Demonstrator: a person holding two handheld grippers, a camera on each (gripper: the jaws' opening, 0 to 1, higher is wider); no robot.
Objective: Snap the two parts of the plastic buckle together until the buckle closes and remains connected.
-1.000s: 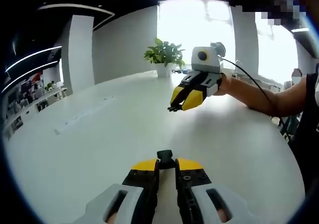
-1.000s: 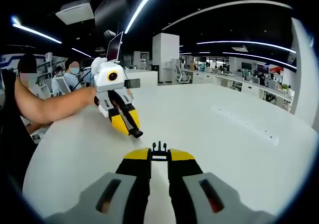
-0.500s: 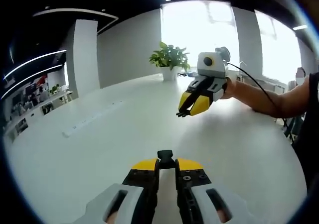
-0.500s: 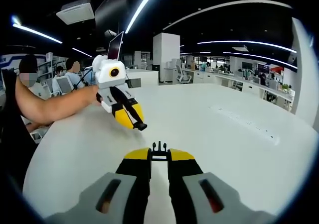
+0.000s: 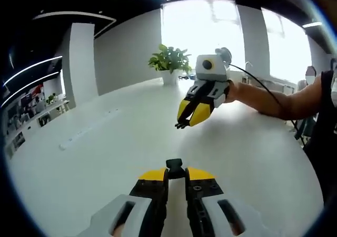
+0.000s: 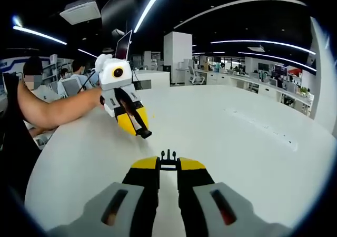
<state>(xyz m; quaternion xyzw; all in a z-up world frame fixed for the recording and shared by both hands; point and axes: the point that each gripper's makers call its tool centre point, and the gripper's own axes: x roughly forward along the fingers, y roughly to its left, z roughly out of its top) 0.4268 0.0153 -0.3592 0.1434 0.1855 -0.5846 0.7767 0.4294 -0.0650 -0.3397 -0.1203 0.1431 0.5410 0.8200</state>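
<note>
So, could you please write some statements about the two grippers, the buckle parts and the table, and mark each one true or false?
1. The left gripper is shut on a black buckle part. True.
2. The two buckle parts are already snapped together. False: the pronged buckle part sits in the right gripper, apart from the other.
3. Both grippers are held above a white table. True.
4. A potted plant stands right beside the left gripper. False: it stands at the far edge of the table.
5. The right gripper is open. False: its jaws are closed on the pronged part.
</note>
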